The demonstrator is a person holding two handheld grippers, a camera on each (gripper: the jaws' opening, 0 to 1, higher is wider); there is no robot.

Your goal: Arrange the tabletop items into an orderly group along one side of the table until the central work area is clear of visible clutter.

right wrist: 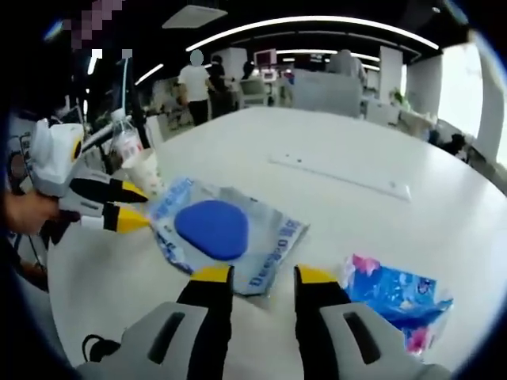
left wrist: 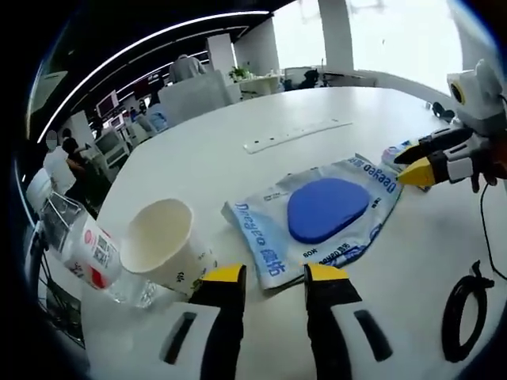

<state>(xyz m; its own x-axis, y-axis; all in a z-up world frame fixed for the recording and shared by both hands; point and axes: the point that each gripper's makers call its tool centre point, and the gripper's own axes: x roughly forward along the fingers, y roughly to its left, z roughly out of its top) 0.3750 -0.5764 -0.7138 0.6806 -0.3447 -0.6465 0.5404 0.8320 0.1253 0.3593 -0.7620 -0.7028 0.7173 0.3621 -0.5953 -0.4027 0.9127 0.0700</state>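
In the left gripper view, the left gripper [left wrist: 273, 275] is hovering low over a round white table [left wrist: 238, 154], its yellow-tipped jaws standing apart with nothing between them. Just ahead, a pale blue-and-white printed plastic pouch with a dark blue oval centre [left wrist: 321, 212] is lying flat. A white paper cup [left wrist: 164, 244] is tipping on its side to the left, touching a clear plastic bottle with a red-and-white label [left wrist: 87, 253]. The right gripper [left wrist: 420, 165] is reaching in from the right, near the pouch's far corner; whether its jaws are parted cannot be told here. A black cable [left wrist: 467, 297] is looping at the lower right.

In the right gripper view, the right gripper [right wrist: 255, 275] is poised at the pouch's [right wrist: 230, 233] near edge, jaws apart and empty. A bright blue-and-pink packet [right wrist: 396, 297] is lying to the right.
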